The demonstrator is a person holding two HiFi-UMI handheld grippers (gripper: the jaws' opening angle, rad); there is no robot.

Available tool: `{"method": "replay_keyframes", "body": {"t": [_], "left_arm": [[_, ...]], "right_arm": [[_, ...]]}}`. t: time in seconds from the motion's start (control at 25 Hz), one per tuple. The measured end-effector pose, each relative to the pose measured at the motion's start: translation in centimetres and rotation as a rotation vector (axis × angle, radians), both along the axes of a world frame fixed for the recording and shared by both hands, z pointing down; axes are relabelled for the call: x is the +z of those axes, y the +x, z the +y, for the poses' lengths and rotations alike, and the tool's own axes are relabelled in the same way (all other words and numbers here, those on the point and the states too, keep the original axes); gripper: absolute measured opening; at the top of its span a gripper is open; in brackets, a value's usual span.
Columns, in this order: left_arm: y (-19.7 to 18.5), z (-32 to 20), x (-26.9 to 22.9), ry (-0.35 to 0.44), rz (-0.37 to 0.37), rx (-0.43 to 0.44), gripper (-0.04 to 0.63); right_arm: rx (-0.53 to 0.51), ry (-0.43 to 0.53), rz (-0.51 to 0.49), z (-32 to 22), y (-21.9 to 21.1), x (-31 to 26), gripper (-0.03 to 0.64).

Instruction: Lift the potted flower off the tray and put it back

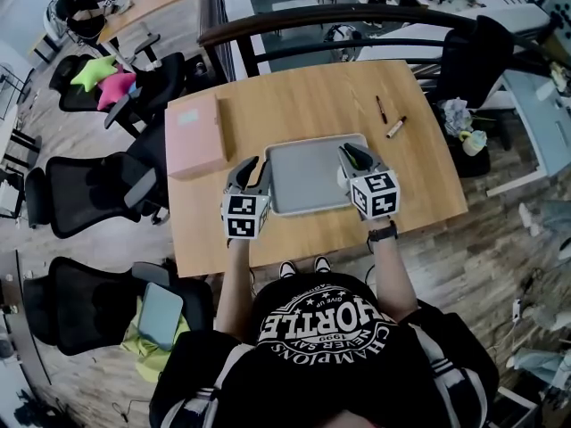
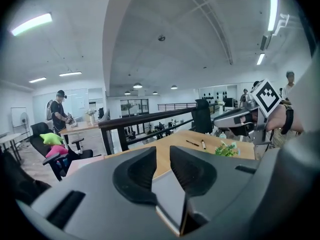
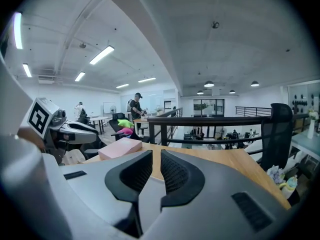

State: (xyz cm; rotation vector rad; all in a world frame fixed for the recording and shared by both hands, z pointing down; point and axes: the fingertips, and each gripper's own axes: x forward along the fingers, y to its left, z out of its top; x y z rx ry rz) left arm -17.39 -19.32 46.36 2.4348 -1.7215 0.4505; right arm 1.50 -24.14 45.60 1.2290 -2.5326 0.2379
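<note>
The grey tray (image 1: 312,184) lies bare in the middle of the wooden table (image 1: 303,96). No pot stands on it. The potted flower (image 1: 462,125) sits off the table, beyond its right edge by a dark chair. It also shows as the green sprig (image 2: 227,149) and pale blooms (image 3: 280,176). My left gripper (image 1: 252,169) hovers over the tray's left rim, and my right gripper (image 1: 357,157) over its right rim. Both left jaws (image 2: 162,151) and right jaws (image 3: 156,156) stand a narrow gap apart with nothing between them.
A pink box (image 1: 194,134) lies on the table left of the tray. Two pens (image 1: 381,109) (image 1: 396,127) lie at the far right. Black office chairs (image 1: 89,194) stand to the left, and a dark railing (image 1: 339,20) runs behind the table.
</note>
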Motion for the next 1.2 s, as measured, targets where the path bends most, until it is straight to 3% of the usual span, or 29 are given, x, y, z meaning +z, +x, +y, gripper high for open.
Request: {"method": "replay_keyframes", "body": {"t": [0.56, 1.2], "left_arm": [[-2.1, -2.7, -3.1, 0.101, 0.083, -0.063, 0.051], [-4.7, -6.3, -6.9, 0.218, 0.204, -0.096, 0.020]], "right_arm": [[0.044, 0.038, -0.067, -2.5, -1.6, -2.9, 0.021], [0.071, 0.079, -0.107, -6.2, -3.3, -5.4, 0.020]]}}
